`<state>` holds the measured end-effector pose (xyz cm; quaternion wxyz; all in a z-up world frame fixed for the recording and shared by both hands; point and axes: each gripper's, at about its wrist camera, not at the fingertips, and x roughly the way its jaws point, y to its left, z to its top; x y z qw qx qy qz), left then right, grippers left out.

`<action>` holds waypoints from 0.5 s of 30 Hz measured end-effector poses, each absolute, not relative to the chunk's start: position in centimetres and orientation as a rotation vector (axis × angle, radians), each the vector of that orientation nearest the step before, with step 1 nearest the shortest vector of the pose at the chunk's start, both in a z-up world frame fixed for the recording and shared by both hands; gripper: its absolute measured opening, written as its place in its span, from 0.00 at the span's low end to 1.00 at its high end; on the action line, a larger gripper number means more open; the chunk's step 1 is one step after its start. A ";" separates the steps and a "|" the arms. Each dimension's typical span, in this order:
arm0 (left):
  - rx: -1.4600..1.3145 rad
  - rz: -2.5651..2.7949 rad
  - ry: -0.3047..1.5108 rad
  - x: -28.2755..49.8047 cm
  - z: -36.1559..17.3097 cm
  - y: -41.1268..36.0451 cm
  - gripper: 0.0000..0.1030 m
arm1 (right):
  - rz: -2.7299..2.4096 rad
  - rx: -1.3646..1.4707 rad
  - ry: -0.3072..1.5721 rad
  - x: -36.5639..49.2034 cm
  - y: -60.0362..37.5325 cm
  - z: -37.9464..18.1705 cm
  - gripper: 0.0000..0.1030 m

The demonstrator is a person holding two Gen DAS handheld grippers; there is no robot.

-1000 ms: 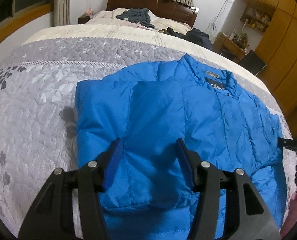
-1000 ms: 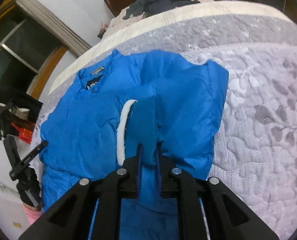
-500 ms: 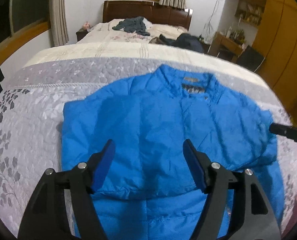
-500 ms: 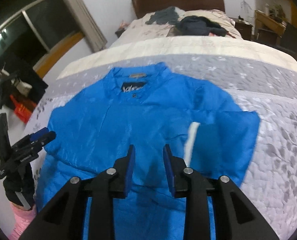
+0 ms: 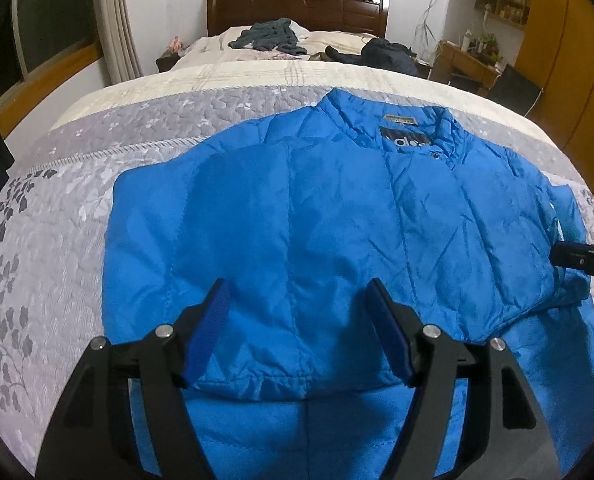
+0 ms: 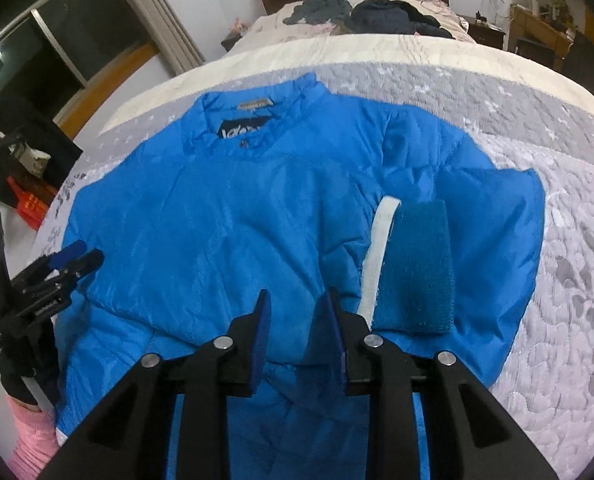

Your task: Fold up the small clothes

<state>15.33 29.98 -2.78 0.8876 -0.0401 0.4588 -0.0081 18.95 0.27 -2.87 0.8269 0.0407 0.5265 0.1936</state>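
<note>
Blue puffer jacket (image 5: 337, 240) lies face up on the bed's grey quilt (image 5: 57, 240), collar toward the headboard. Both sleeves are folded in across the body; in the right wrist view the ribbed cuff (image 6: 417, 264) with its white edge rests on the chest. Hem end hangs toward the person, past the near edge of the bed.

Left gripper (image 5: 297, 332) hovers above the lower left panel, jaws wide apart, holding nothing. Right gripper (image 6: 297, 332) hovers over the lower middle, jaws apart with a narrower gap, also empty.

Risks, as judgement:
- Fabric is slick and puffy. A shallow pinch at the hem would likely catch only the top layer, and the fold would come up lopsided.
- Folded sleeves sit loose; lifting the bottom edge could drag them back out, especially the cuff near the right jaws.
- Trapped air in the padding may spring the fold open once released.
- The overhanging hem could slide the jacket off the bed's edge if pulled unevenly.

Surface: soft quilted spread, floral stitch, cream band beyond. Room: second bed with a dark wooden headboard (image 5: 297, 12) and heaped dark clothes (image 5: 269, 36), curtained window, wooden wardrobe (image 5: 569, 60) on the right. Dim, warm light.
</note>
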 end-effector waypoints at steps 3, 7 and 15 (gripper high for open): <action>-0.078 -0.018 0.954 15.3 -3.2 29.8 0.68 | 0.424 0.085 1.113 18.7 0.3 -3.6 0.26; -0.067 -0.016 0.946 15.2 -3.5 29.7 0.68 | 0.438 0.084 1.093 18.4 0.3 -4.0 0.27; -0.059 -0.006 0.923 15.1 -4.1 29.3 0.69 | 0.431 0.040 1.040 17.9 0.9 -4.8 0.27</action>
